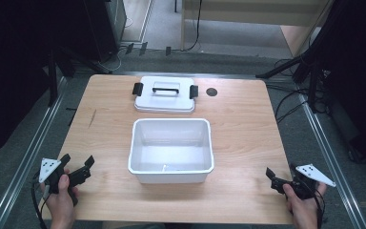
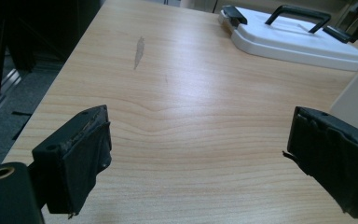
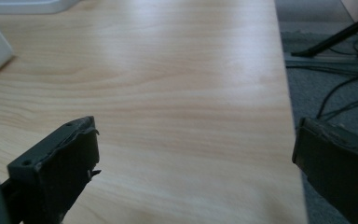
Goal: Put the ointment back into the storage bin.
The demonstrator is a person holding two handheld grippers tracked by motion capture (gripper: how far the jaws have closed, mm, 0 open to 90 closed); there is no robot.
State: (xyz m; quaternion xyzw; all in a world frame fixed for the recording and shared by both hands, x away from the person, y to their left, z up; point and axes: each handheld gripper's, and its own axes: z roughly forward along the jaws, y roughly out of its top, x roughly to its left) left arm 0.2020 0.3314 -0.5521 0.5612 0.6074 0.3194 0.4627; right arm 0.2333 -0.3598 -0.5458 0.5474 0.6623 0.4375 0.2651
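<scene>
1. White bin sits at desk centre; its lid lies flat just beyond, at 12 o'clock, handle running 9-to-3.
2. Left gripper and right gripper: both wide open, empty, flanking the bin about equally near.

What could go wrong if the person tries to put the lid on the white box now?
1. The lid lies flat behind the open white box, so reaching over might bump the box and shove it along the table.
2. The lid's black handle looks thin; an open tool might slip off it and drop the lid.
3. The right tool sits near the table's edge, so a cable could perhaps snag there.
</scene>
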